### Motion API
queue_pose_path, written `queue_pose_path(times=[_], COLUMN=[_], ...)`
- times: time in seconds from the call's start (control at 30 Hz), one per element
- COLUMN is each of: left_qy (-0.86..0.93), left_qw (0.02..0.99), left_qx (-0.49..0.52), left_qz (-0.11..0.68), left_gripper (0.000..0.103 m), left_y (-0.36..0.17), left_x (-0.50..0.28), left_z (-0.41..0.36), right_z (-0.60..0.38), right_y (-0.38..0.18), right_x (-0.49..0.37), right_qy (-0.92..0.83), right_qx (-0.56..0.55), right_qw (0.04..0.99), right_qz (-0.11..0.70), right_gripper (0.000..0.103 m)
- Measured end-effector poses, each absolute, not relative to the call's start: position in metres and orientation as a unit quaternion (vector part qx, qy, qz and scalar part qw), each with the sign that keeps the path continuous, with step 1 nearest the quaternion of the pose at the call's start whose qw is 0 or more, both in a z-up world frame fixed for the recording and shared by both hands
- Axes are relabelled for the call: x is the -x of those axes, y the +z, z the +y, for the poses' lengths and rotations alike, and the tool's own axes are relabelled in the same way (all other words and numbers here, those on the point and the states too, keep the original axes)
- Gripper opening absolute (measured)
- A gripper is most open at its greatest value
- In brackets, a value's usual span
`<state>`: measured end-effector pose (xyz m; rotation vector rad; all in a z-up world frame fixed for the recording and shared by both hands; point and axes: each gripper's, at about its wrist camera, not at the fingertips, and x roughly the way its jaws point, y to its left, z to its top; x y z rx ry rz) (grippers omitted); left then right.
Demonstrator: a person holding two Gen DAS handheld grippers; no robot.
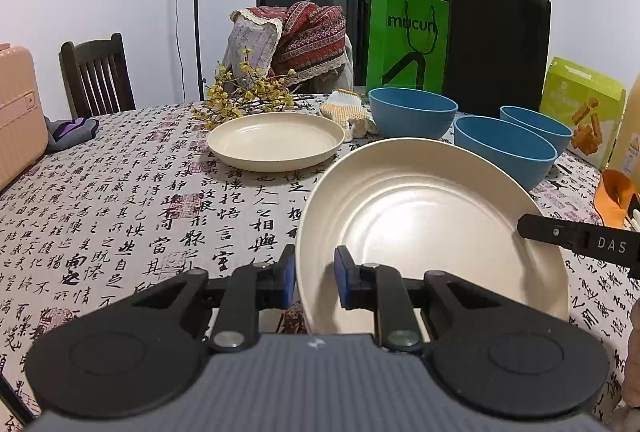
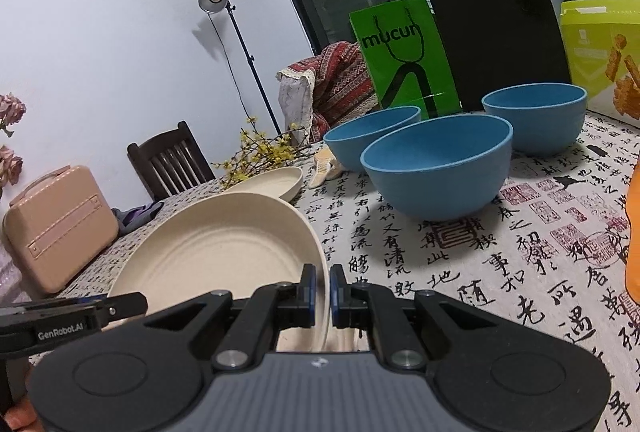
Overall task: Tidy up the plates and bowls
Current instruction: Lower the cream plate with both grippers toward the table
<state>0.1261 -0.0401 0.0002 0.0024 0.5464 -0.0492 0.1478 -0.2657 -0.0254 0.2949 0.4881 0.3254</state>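
Here, plate (image 1: 432,224) rim between both jaws

Plates (image 1: 276,140) left of bowls (image 1: 412,112); on table (image 1: 120,192)

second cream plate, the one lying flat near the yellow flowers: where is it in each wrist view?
Left wrist: far cream plate sits upper centre, flat on the cloth, just below the yellow flowers.
Right wrist: far cream plate sits left of centre, beyond the held plate, mostly edge-on.
Shared landmark: green mucun bag, behind the bowls in both.
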Motion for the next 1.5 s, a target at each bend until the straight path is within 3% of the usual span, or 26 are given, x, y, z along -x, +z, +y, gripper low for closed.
queue_pose_path(times=[1.5], left_qy=[-0.013], left_qw=[0.954], left_qx=[-0.036], left_qz=[0.297], left_gripper=[0.020], left_y=[-0.016], left_x=[-0.136], left_z=[-0.049], right_z=[-0.262], right_y=[-0.033], right_x=[-0.146], right_qy=[0.145], right_qx=[-0.118], right_qw=[0.951], right_qz=[0.246], right_gripper=[0.008])
